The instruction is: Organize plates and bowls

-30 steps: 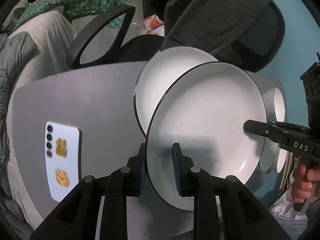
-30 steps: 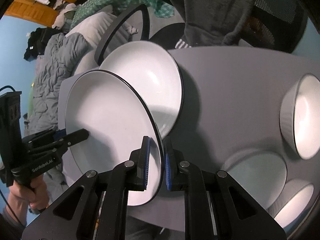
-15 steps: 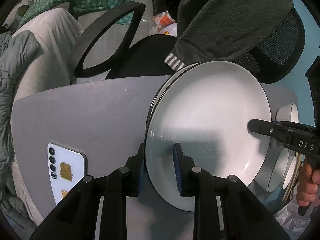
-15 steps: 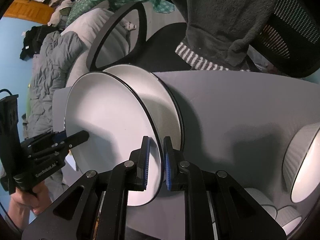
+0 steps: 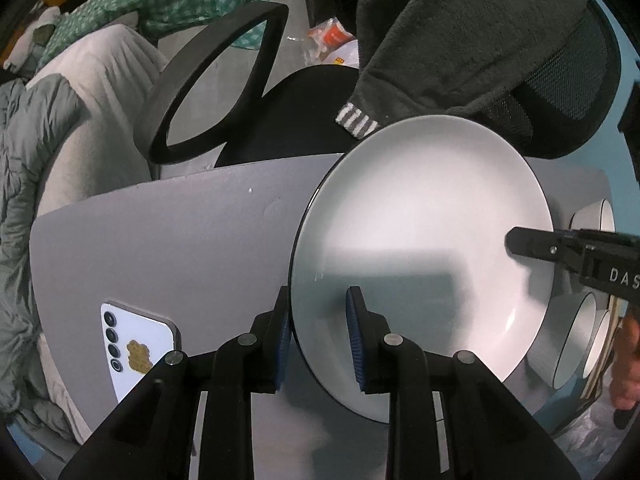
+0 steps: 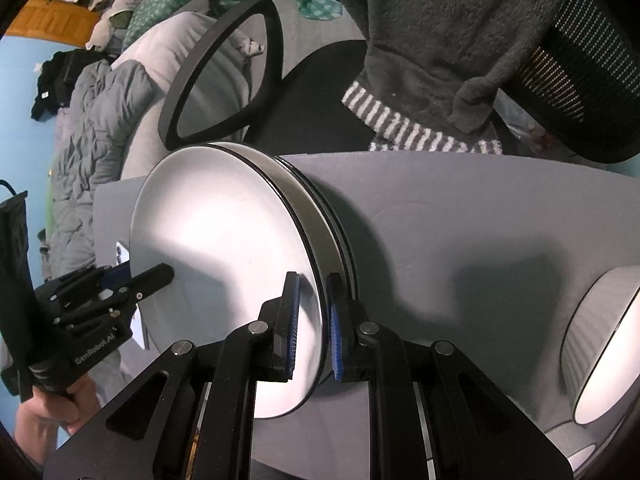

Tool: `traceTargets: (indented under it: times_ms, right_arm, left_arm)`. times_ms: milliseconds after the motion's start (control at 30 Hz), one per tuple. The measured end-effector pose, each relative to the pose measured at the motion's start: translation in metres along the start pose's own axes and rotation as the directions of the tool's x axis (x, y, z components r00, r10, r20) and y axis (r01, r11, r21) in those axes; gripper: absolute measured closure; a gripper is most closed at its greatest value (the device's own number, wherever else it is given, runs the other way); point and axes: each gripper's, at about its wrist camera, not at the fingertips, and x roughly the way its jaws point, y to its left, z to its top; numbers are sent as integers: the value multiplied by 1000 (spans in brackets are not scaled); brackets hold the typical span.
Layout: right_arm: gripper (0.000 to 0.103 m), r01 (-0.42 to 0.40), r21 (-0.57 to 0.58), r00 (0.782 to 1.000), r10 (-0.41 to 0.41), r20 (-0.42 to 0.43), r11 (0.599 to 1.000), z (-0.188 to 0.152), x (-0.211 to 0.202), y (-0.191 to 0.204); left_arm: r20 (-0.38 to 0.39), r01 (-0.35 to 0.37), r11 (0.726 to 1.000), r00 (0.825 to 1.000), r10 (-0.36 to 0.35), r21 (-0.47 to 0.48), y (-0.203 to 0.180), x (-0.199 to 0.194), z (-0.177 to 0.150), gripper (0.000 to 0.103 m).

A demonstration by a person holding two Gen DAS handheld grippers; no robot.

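Note:
I hold a white plate with a black rim (image 5: 420, 220) by opposite edges. My left gripper (image 5: 318, 326) is shut on its near rim, which stands between the blue pads. In the right wrist view my right gripper (image 6: 314, 320) is shut on the plate's (image 6: 224, 240) other rim. The plate lies almost level right over a second plate (image 6: 344, 240) of the same kind on the grey table (image 5: 180, 240). Only a sliver of the lower plate's edge shows there; the left wrist view hides it. Each gripper appears in the other's view: the right gripper (image 5: 520, 242), the left gripper (image 6: 154, 276).
White ribbed bowls stand to one side of the plates (image 6: 600, 344), (image 5: 576, 336). A white phone (image 5: 136, 344) lies on the table on the other side. Behind the table stands a black office chair (image 5: 216, 80) with a dark robe (image 5: 460, 40) draped over it, and bedding beyond.
Both grippers have carried the plate across and down over the second plate. That plate was half uncovered a second ago and is covered now.

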Motion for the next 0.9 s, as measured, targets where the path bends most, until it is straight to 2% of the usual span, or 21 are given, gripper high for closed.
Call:
traceTargets:
  times_ms: [233,300,533,733,867,900]
  right_arm:
    - [84,20,-10,1000,-20,-18,1000,4,1,4]
    - [76,13,-9,1000,-13,-20,1000,4,0,5]
    - [73,58,-6,998,-58,-18,998,1,-2,13]
    - [66,103,-1,995,-103,-1,995,-5,-5,21]
    - [64,121,13,993,-121,8,993,-8,-6,23]
    - [64,120,20,993,-120,11,993,-9,-6,23]
  left_arm:
    - [9,13,1000,1000,-13,9,2,-1,-2,77]
    - [11,11,1000,1000,-11,14,1,-2,-4,77]
    - [44,13,999,999,-14,32,-1,-12,-12,69]
    - [66,30,999,997,-31,11,3,-22,-19,65]
    - [97,49,999,994,-48,-8,4,-33,-25,52]
    - [104,51,999,993,-50,-10,4,-35,-26,52]
